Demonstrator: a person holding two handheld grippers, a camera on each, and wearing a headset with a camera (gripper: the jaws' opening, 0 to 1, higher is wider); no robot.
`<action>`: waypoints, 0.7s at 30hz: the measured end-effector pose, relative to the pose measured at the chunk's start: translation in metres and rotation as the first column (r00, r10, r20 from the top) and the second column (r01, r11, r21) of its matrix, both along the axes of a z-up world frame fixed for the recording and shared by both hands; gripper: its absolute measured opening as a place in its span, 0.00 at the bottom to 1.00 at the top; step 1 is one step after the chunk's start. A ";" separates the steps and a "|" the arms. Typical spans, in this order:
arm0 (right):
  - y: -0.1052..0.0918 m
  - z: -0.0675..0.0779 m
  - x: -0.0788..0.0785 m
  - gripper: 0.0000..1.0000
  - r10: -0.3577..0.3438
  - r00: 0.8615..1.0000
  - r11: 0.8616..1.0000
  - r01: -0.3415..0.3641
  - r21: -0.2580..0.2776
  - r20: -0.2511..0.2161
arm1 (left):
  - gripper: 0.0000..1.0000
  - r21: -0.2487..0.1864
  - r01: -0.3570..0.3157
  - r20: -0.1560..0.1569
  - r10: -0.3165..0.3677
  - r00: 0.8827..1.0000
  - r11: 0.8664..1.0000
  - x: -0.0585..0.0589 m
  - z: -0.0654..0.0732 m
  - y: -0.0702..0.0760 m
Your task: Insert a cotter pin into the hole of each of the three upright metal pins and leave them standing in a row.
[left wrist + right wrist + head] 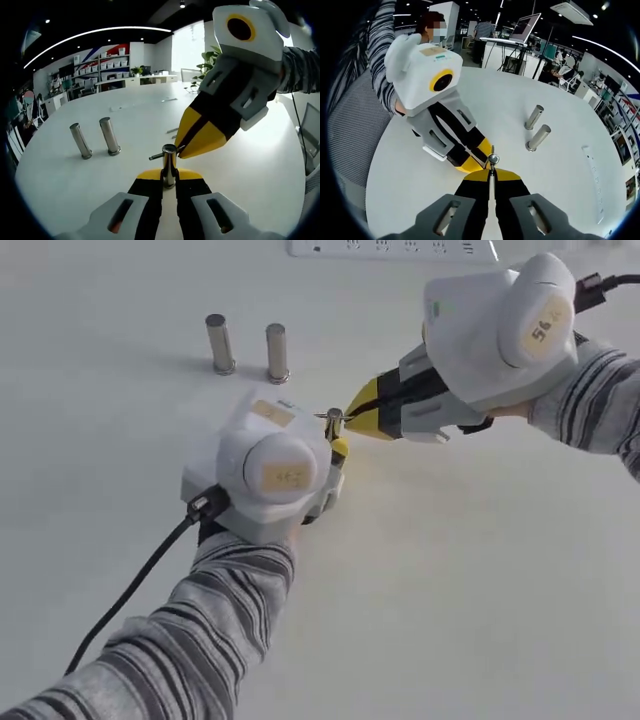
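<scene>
Yellow-tipped jaws of the left gripper (169, 177) clamp an upright metal pin (169, 160) at centre frame, its long axis vertical. From the upper right, the right gripper (184, 149) pinches a cotter pin (156, 156), which lies crosswise at that pin's top and pokes out leftward. At left, a second metal pin (80, 141) and a third metal pin (109, 136) stand upright, side by side, on the white table (75, 185).

pwr strip (390, 248) at table (480, 590) far edge
</scene>
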State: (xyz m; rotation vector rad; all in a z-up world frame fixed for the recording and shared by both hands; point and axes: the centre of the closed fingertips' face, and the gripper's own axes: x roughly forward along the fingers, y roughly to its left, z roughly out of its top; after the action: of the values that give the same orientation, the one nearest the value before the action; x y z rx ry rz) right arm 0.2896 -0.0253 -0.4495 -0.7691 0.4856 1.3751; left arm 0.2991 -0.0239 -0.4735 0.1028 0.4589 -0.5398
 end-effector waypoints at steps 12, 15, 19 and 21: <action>-0.009 0.006 0.000 0.02 -0.015 1.000 1.000 0.015 -0.006 0.020 | 0.05 -0.003 -0.018 -0.006 0.018 1.000 1.000 0.000 -0.001 0.000; -0.009 0.009 -0.001 0.00 -0.018 1.000 1.000 0.018 -0.001 0.022 | 0.05 -0.001 -0.018 -0.006 0.018 1.000 1.000 0.001 -0.001 0.000; -0.007 0.009 -0.002 0.00 -0.029 1.000 1.000 0.029 0.005 0.011 | 0.05 0.001 -0.019 -0.003 0.019 1.000 1.000 0.001 -0.001 0.001; -0.005 0.008 -0.002 0.00 -0.031 0.999 0.999 0.031 0.007 0.013 | 0.05 -0.001 -0.021 -0.005 0.021 1.000 1.000 0.001 -0.001 0.001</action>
State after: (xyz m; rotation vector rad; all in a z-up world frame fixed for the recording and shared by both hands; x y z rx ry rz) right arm 0.2876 -0.0300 -0.4412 -0.7618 0.4799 1.3415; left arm 0.3005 -0.0231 -0.4747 0.0955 0.4637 -0.5193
